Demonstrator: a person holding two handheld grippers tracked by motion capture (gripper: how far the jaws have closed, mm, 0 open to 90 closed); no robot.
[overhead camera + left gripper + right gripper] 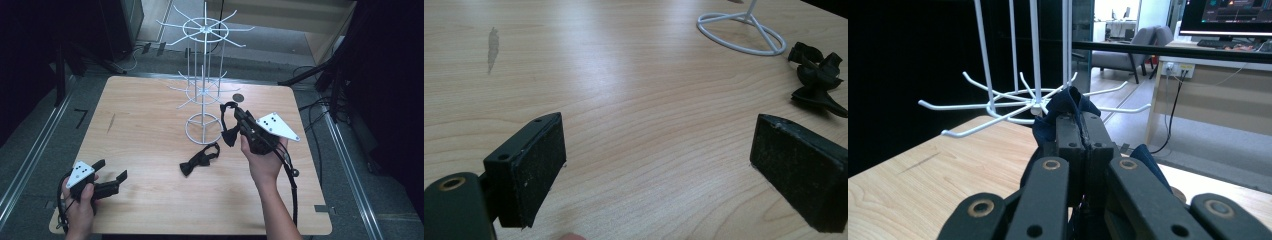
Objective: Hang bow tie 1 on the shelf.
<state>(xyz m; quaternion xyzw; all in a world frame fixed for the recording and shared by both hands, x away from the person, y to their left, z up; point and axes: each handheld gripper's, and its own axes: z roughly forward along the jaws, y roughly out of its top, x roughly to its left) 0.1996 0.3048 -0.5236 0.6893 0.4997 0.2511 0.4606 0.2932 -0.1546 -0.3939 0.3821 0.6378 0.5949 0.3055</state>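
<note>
Right gripper (pixel 235 116) clamps a dark fabric bow tie (pixel 230 134) beside the white wire hook rack (pixel 203 75) — left gripper (pixel 113 175) rests wide open, empty, on the wooden counter (pixel 150 125); a second bow tie (pixel 200 159) lies between.

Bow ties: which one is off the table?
The bow tie clamped in the right gripper, hanging beside the white rack; the other bow tie lies flat on the table.

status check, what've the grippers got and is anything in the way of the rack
Right gripper shut on a dark bow tie, beside the white rack. Left gripper open, empty. Second bow tie lies on the table.
</note>
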